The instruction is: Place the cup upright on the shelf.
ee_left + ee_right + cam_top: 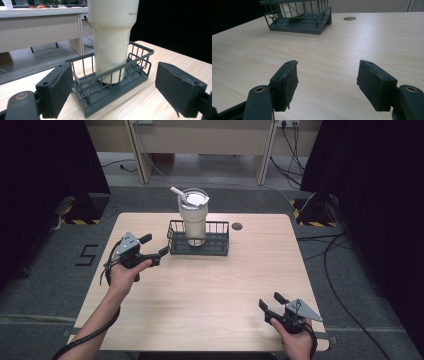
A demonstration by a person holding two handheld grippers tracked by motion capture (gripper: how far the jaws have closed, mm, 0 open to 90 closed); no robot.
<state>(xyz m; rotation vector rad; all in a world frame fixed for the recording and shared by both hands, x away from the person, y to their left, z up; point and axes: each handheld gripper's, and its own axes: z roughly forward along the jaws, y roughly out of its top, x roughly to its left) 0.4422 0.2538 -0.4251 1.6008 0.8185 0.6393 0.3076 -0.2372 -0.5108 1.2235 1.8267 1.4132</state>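
Observation:
A cream tumbler (194,218) with a lid and a straw stands upright in a dark wire basket (218,246) at the table's far middle. My left gripper (154,247) hovers open just left of the basket, its jaws pointing at the basket's left end. From the left gripper view the tumbler (113,37) and basket (140,77) sit straight ahead between the wide-apart jaws of my left gripper (120,92). My right gripper (272,301) is open near the front right corner, empty. The right gripper view has my right gripper (328,83) over bare wood, the basket (312,25) far off.
The light wooden table (210,290) has a round cable hole (237,226) right of the basket. Black curtains flank both sides, and cables run across the grey floor at the right. A desk stands behind the table.

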